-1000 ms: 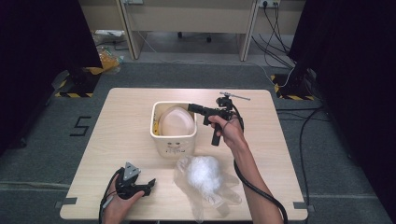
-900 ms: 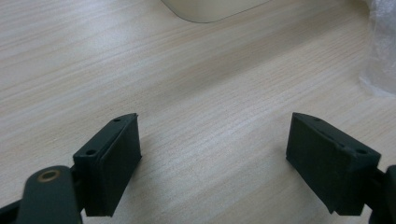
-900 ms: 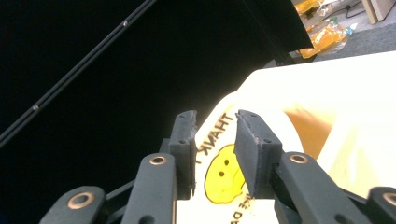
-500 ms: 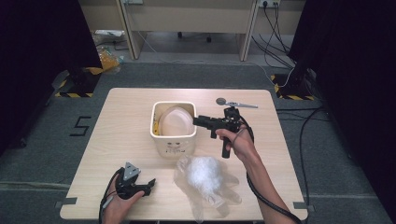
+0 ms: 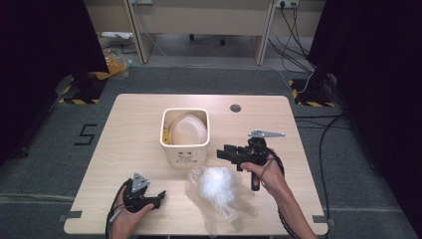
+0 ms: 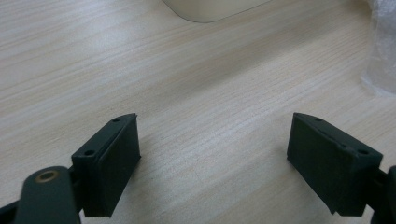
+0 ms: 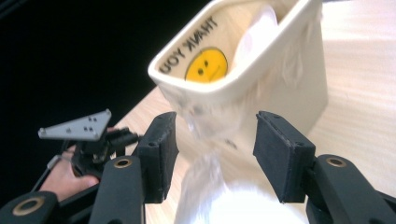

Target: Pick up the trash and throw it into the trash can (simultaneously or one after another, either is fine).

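A cream square bin (image 5: 185, 149) stands mid-table with a pale bag liner (image 5: 188, 128) in it; inside its wall is a yellow smiley sticker (image 7: 205, 65). A clear plastic bag of white fluff (image 5: 219, 191) lies just in front of the bin. My right gripper (image 5: 221, 154) hovers right of the bin, above the bag and pointing left. Its jaws have just been opening; clear plastic (image 7: 205, 177) shows between them, but the pads do not press on it. My left gripper (image 5: 160, 196) rests open near the front left edge, with bare table between its jaws (image 6: 215, 140).
The light wooden table (image 5: 124, 129) has a round cable hole (image 5: 235, 108) at the back. The bin's base (image 6: 215, 9) and a corner of the plastic bag (image 6: 383, 46) lie ahead of the left gripper. Dark floor and cables surround the table.
My right gripper has moved from the bin's right rim toward the near right and slightly down, and its jaws stand wider. The left gripper has stayed put.
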A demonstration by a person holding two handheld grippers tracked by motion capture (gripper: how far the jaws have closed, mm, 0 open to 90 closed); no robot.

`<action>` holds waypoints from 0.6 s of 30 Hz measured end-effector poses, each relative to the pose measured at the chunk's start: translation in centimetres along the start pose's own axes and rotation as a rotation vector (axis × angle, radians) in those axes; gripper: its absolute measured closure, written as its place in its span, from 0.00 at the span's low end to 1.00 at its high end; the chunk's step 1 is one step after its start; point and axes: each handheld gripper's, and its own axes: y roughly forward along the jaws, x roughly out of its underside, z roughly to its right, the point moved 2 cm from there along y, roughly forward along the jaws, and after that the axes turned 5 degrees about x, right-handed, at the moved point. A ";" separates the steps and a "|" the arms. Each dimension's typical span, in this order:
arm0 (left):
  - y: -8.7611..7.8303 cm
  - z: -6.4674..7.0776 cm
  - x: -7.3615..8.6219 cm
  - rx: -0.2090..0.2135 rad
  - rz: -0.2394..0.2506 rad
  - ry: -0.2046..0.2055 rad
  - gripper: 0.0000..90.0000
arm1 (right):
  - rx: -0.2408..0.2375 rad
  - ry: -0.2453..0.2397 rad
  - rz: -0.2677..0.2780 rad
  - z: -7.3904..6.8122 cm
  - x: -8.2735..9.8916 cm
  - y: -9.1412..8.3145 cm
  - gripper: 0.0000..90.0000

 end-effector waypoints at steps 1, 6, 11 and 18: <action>0.0 0.0 0.0 0.000 0.000 0.000 0.18 | 0.005 0.000 -0.004 0.1 0.4 -0.2 0.54; 0.0 0.0 0.0 -0.001 0.000 -0.001 0.18 | 0.067 -0.037 -0.018 0.4 2.1 -1.0 0.52; 0.0 0.0 0.0 -0.001 0.000 -0.001 0.18 | 0.091 -0.048 -0.033 0.8 4.2 -1.3 0.50; 0.0 0.0 0.0 -0.002 0.000 -0.002 0.18 | 0.127 -0.047 -0.049 1.0 6.6 -1.1 0.43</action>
